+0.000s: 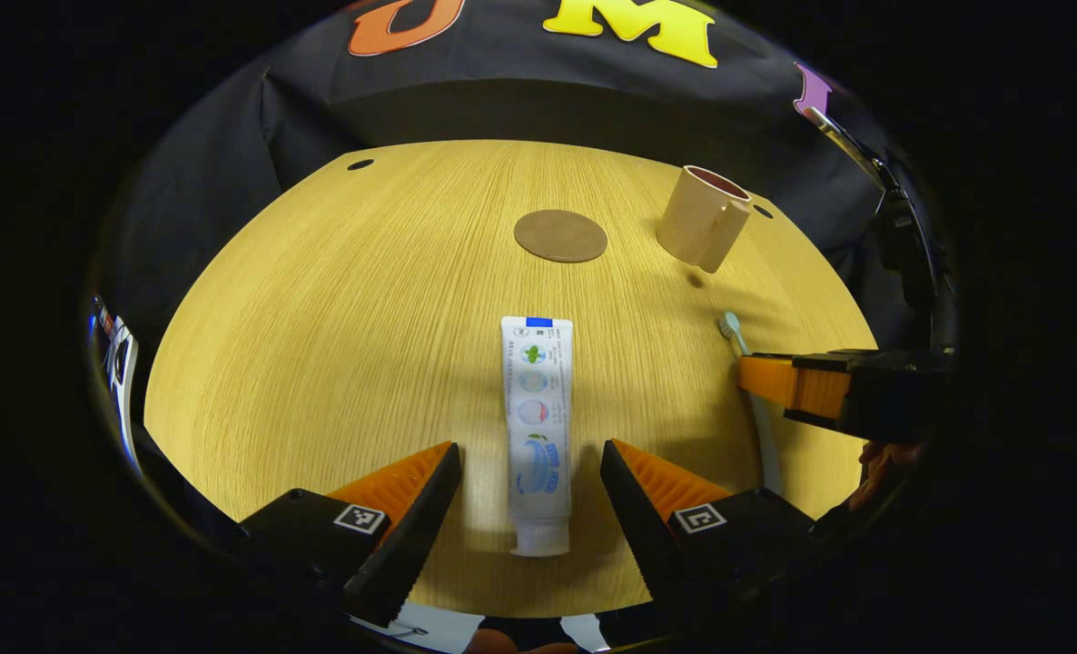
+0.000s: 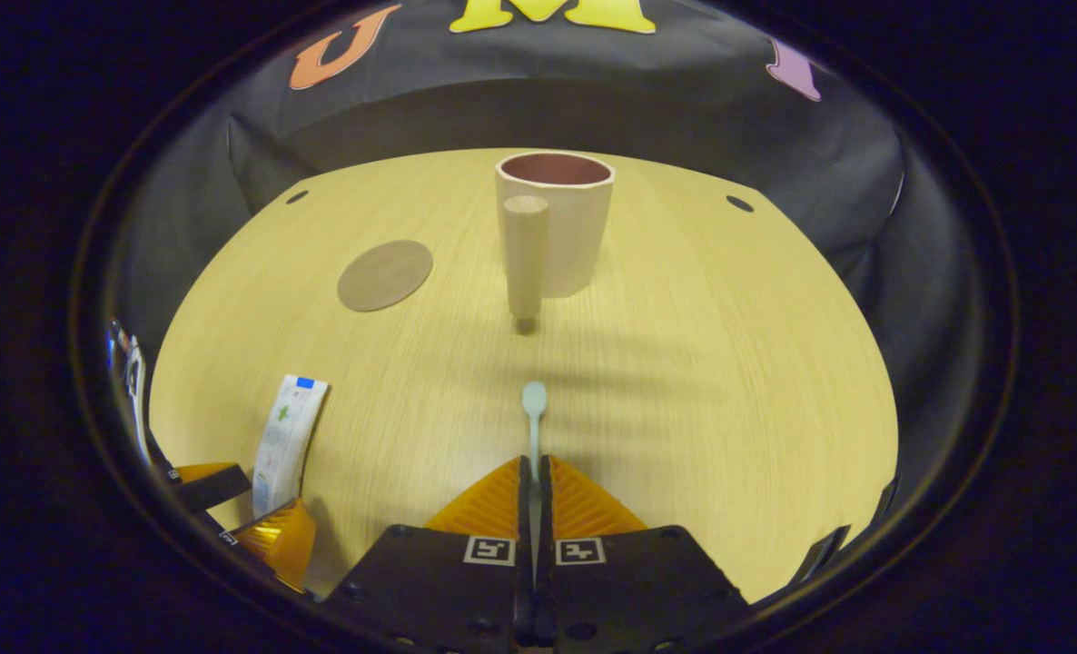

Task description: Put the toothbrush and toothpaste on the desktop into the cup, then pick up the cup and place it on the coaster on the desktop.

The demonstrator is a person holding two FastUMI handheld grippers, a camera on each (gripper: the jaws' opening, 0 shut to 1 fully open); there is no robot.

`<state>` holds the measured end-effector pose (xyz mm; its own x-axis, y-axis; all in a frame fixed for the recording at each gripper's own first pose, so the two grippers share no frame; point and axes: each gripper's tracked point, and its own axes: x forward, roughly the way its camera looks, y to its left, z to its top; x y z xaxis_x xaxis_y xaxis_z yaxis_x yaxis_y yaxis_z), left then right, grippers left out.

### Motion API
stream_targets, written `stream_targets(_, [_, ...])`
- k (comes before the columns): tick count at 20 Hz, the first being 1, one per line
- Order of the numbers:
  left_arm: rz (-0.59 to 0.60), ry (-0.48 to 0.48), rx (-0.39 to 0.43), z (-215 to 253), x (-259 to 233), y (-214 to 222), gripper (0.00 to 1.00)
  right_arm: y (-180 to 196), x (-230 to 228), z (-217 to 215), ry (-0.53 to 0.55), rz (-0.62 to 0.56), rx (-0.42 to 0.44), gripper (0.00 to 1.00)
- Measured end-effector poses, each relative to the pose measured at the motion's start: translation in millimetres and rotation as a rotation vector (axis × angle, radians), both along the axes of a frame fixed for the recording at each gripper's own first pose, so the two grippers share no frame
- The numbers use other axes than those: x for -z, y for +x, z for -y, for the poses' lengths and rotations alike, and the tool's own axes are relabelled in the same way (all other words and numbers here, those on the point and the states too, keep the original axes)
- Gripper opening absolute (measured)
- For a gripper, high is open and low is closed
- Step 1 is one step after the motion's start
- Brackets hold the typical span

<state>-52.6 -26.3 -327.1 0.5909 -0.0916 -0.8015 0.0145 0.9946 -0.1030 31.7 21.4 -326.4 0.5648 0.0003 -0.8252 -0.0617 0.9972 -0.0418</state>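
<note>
i read the right gripper [image 2: 535,490] as pressed together on the toothbrush [image 2: 534,409]: in the right gripper view the handle runs straight up the frame from between its fingers, the brush head pointing at the cup [image 2: 557,222] in the upper centre. the long axis of the toothbrush lines up with the cup, which stands upright on the table [image 2: 729,363] with its handle facing me. whether the brush is lifted or lying on the wood i cannot tell.

in the left gripper view the left gripper [image 1: 531,472] is spread wide, one finger on each side of the toothpaste [image 1: 537,427], not touching it. the tube lies flat at lower centre, cap end nearest me, its long axis pointing up the frame toward the coaster [image 1: 560,235]. the cup sits at upper right in that view, so the right gripper is the nearer one to it.

my judgement: the brush goes in first, carried forward and tipped head-up or head-down over the rim; the tube needs only a closing pinch across its width. the coaster is bare, left of the cup.
</note>
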Motion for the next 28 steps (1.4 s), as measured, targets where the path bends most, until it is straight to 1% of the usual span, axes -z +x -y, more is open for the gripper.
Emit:
stream_targets(4, [-0.01, 0.003, -0.006, -3.6, 3.0, 8.9, 0.98, -1.0, -0.7, 5.1, 0.009, -0.004, 0.018, 0.0])
stream_targets(6, [-0.011, 0.021, 0.001, -5.9, 8.1, 11.6, 0.95, 0.0, -6.0, 7.5, 0.014, 0.007, 0.02, 0.0])
stream_targets(8, [-0.015, 0.033, -0.001, -9.1, 13.2, 14.6, 0.84, -0.1, -10.7, 6.7, 0.023, 0.018, 0.019, 0.0])
stream_targets(9, [-0.017, 0.019, 0.001, -6.7, 10.8, 13.8, 0.76, -0.8, -13.4, 6.6, 0.027, 0.025, 0.018, 0.0])
stream_targets(10, [-0.025, 0.001, 0.004, -2.3, 9.3, 14.4, 0.72, -0.9, -16.0, 6.8, 0.031, 0.032, 0.015, 0.01])
stream_targets(13, [-0.045, -0.013, 0.013, -2.0, -4.5, 5.6, 0.43, -2.0, -32.1, 4.7, 0.056, 0.063, 0.009, 0.0])
stream_targets(16, [-0.049, -0.021, 0.011, -1.0, -22.5, -3.9, 0.4, -0.3, -56.7, 5.0, 0.083, 0.114, 0.014, 0.0])
stream_targets(17, [-0.042, -0.02, 0.01, -2.9, -21.6, -9.8, 0.39, 0.6, -63.0, 6.6, 0.091, 0.132, 0.015, 0.0])
stream_targets(22, [0.015, -0.038, 0.013, 3.1, -55.9, -9.6, 0.39, -2.7, -109.3, 7.8, 0.13, 0.219, 0.011, 0.0])
stream_targets(25, [0.054, -0.046, 0.012, 3.3, -77.1, -8.5, 0.39, 7.9, -139.4, 7.3, 0.155, 0.291, 0.008, 0.0])
stream_targets(28, [0.088, -0.056, -0.001, 2.1, -94.6, 0.0, 0.39, 32.5, -170.9, 5.1, 0.201, 0.375, 0.011, 0.0])
